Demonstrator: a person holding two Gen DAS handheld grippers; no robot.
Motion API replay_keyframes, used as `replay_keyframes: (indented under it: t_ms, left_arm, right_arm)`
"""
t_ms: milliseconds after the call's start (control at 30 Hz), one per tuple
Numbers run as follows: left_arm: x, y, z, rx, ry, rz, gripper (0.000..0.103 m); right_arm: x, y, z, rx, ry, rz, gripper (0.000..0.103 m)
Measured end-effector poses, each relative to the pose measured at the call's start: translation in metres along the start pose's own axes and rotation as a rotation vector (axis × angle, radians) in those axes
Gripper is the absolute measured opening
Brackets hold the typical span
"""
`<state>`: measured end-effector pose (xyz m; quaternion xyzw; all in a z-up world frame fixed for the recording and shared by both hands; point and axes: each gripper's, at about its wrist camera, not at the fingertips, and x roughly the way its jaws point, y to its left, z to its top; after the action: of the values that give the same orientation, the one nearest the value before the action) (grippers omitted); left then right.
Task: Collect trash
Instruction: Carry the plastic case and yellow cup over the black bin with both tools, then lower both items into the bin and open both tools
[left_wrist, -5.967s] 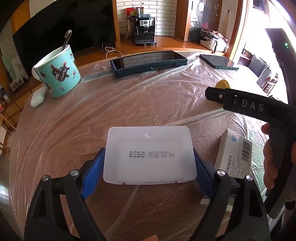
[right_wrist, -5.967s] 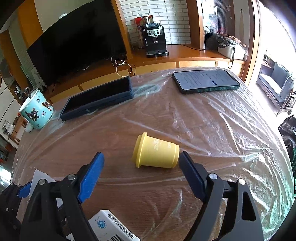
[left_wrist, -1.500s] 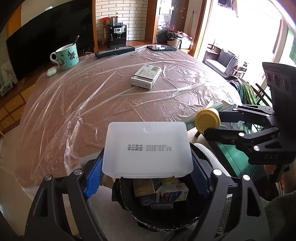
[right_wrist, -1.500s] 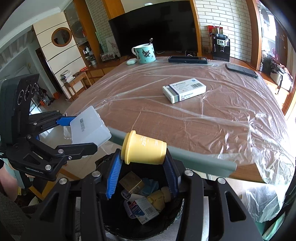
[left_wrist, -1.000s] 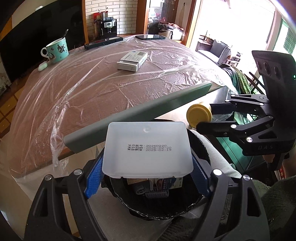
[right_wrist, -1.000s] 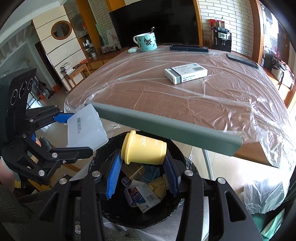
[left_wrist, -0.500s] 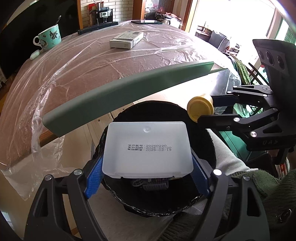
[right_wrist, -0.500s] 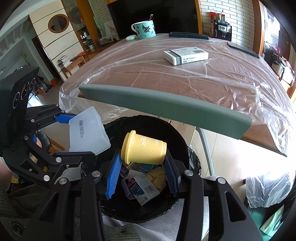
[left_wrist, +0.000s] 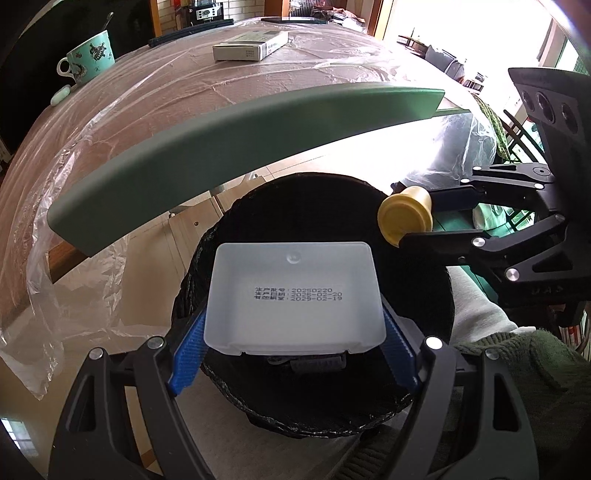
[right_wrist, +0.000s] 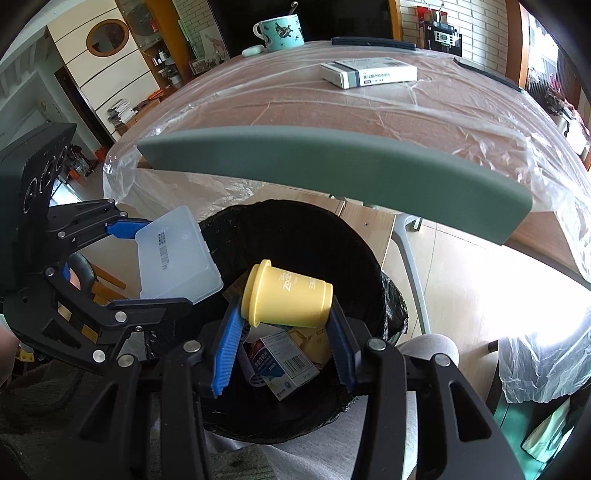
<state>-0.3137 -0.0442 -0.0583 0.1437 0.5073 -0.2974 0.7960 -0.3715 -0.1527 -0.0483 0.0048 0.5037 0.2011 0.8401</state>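
We have both grippers over the black-lined bin (right_wrist: 369, 236), each carrying a piece of trash. Left gripper (left_wrist: 293, 343) is clamped on the sides of the translucent white plastic box (left_wrist: 295, 295), blue pads pressing its two short edges, so it hangs flat with the printed date facing us. Bin mouth sits directly below and ahead of it, so a release should drop it straight in.

Right gripper (right_wrist: 282, 328) is clamped on the yellow cup (right_wrist: 286, 297), which lies sideways between the pads, flanged rim to our left, bottom to our right. It hangs just above trash already in the bin: a barcoded carton (right_wrist: 284, 363) and yellowish bits right under the fingertips.

Grey chair back (right_wrist: 332, 173) arches ahead of both grippers, the plastic-covered table (right_wrist: 369, 114) beyond it. Medicine box (right_wrist: 369, 74) sits well ahead on the table, probably the next pick. Mug (right_wrist: 279, 33) at the far edge looks like a keeper, not trash.

We judge the step as release over the bin; neither item is let go yet.
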Motion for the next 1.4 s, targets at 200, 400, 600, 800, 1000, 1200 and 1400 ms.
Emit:
replay_keyframes:
  t_ms: [200, 400, 600, 800, 1000, 1200, 1400]
  left_arm:
    - [0.011, 0.001, 0.001, 0.006, 0.022, 0.001, 0.082]
    - [0.022, 0.001, 0.001, 0.017, 0.042, 0.006, 0.082]
    - [0.032, 0.003, 0.002, 0.020, 0.061, 0.011, 0.082]
    - [0.043, 0.003, 0.001, 0.029, 0.080, 0.021, 0.082]
    - [0.050, 0.007, -0.001, 0.038, 0.093, 0.028, 0.082]
    - [0.054, 0.006, -0.003, 0.046, 0.103, 0.030, 0.082]
    - [0.059, 0.009, -0.003, 0.048, 0.112, 0.035, 0.082]
  right_arm:
    - [0.010, -0.002, -0.001, 0.005, 0.020, -0.001, 0.044]
    - [0.018, -0.005, -0.001, 0.013, 0.037, -0.006, 0.044]
    - [0.024, -0.005, -0.002, 0.015, 0.053, -0.015, 0.044]
    - [0.028, -0.004, -0.002, 0.016, 0.066, -0.027, 0.044]
    - [0.032, -0.004, -0.002, 0.017, 0.076, -0.032, 0.044]
    - [0.036, -0.006, -0.004, 0.019, 0.087, -0.036, 0.044]
    - [0.037, -0.006, -0.004, 0.016, 0.094, -0.040, 0.044]
